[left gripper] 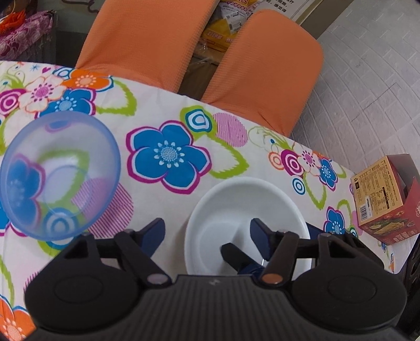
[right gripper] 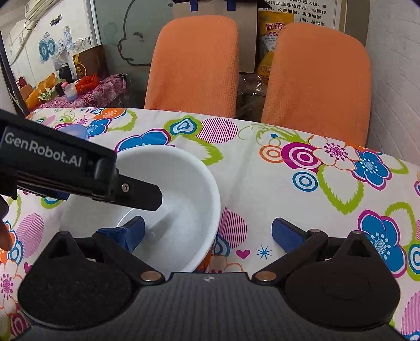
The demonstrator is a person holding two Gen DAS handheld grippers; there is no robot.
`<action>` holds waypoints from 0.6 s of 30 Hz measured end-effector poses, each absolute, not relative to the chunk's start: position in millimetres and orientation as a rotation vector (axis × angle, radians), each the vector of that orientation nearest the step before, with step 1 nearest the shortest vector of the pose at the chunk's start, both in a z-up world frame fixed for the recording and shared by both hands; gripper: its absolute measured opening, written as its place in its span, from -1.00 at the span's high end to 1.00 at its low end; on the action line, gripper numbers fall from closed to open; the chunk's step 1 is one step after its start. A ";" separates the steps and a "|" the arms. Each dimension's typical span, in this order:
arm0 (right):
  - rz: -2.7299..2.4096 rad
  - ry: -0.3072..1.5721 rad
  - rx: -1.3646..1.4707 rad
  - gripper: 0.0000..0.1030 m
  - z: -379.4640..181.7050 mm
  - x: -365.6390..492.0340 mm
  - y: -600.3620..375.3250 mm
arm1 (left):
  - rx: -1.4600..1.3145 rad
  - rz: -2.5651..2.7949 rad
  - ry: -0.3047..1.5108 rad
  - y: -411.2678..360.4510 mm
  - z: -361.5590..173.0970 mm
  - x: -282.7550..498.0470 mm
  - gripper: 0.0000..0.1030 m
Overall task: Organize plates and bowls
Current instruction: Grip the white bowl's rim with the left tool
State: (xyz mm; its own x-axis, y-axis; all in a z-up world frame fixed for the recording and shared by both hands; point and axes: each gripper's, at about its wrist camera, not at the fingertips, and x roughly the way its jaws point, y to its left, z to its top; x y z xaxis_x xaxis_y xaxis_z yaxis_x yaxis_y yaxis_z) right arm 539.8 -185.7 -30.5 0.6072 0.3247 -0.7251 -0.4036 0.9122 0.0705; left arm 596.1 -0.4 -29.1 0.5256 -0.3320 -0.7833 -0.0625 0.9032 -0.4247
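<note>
Covering the table, a flowered cloth (right gripper: 262, 168) fronts two orange chairs (right gripper: 194, 63); both grippers released, straddling the white bowl's (left gripper: 244, 194) rim

A lived-in home dining area. A table (right gripper: 262, 168) covered by a bright flowered cloth stands against two chairs (right gripper: 194, 65) draped in orange covers. Behind them sit a yellow bag with printed characters (right gripper: 273, 34) and a poster of text (right gripper: 312, 13) on the wall. To the left, a side table with a purple patterned cloth (right gripper: 99, 91) carries bottles, a paper bag and other household clutter. A glass panel bears a cartoon outline drawing (right gripper: 131, 44). A printed food box (left gripper: 380, 194) rests at the table's edge, beside a pale brick-patterned wall (left gripper: 367, 78).
</note>
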 end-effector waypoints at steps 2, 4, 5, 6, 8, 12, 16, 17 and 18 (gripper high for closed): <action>0.421 0.800 -0.099 -0.78 -31.4 537.9 -186.7 | -0.433 -0.171 1.009 0.1 -29.6 596.1 -0.24; 0.419 0.809 -0.104 -0.77 -30.4 539.4 -185.7 | -0.433 -0.173 1.009 0.0 -29.6 596.3 -0.24; 0.419 0.820 -0.109 -0.77 -29.7 541.2 -184.6 | -0.430 -0.174 1.009 -0.1 -29.6 596.1 -0.24; 0.419 0.831 -0.114 -0.77 -28.7 542.8 -183.9 | -0.429 -0.177 1.008 0.2 -29.5 595.5 -0.24; 0.425 0.844 -0.120 -0.74 -25.9 542.5 -183.0 | -0.436 -0.184 1.011 2.3 -29.4 595.3 -0.24; 0.437 0.777 -0.128 -0.74 -17.5 529.7 -184.2 | -0.458 -0.202 1.011 7.4 -30.5 595.4 -0.24; 0.457 0.769 -0.127 -0.72 -19.3 531.0 -178.3 | -0.438 -0.204 1.010 4.7 -29.4 594.5 -0.21; 0.470 0.776 -0.121 -0.70 -21.4 531.8 -176.7 | -0.434 -0.205 1.009 4.5 -29.3 594.1 -0.18; 0.477 0.783 -0.121 -0.70 -23.3 532.0 -175.9 | -0.428 -0.205 1.008 4.7 -29.1 594.0 -0.08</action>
State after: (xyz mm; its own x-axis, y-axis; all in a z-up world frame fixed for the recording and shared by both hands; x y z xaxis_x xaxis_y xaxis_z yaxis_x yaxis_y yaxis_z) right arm 532.0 -175.9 -23.3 0.6092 0.3676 -0.7026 -0.4555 0.8875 0.0694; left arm 594.0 4.7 -29.1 0.5231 -0.3597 -0.7726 -0.0288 0.8986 -0.4379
